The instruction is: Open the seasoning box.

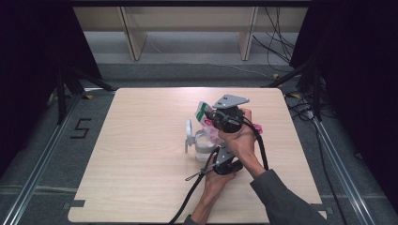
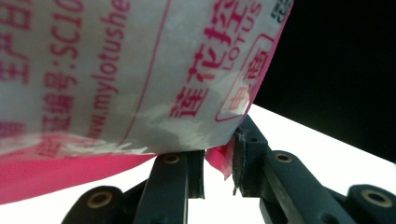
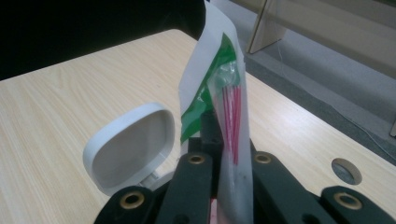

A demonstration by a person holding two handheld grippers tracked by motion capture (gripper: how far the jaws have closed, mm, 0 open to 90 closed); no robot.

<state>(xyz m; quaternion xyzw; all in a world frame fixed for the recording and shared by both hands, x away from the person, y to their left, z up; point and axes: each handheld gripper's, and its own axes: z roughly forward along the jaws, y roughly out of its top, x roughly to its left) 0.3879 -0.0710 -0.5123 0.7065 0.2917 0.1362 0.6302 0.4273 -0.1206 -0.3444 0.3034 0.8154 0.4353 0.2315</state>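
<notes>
Near the middle of the high view, the packet (image 1: 205, 117) hangs in the air over the clear container (image 1: 202, 147), whose white lid (image 1: 189, 132) is flipped open toward the left of the frame. Both hands meet there, stacked one above the other in the frame. The right gripper (image 1: 206, 117), upper in the frame, is clenched on the packet's green-and-white top end; in its own view the packet (image 3: 224, 98) rises straight up from between the closed jaws, with the open lid (image 3: 128, 149) at lower left. The left gripper (image 2: 219, 163) pinches a pink corner of the same packet (image 2: 116, 70), its jaws closed on the film. The packet's long axis runs roughly from the upper gripper down toward the container, so the mouth lies directly beneath. Any coming tear or pour likely depends on keeping that lower end over the opening above the table (image 1: 141, 140).
</notes>
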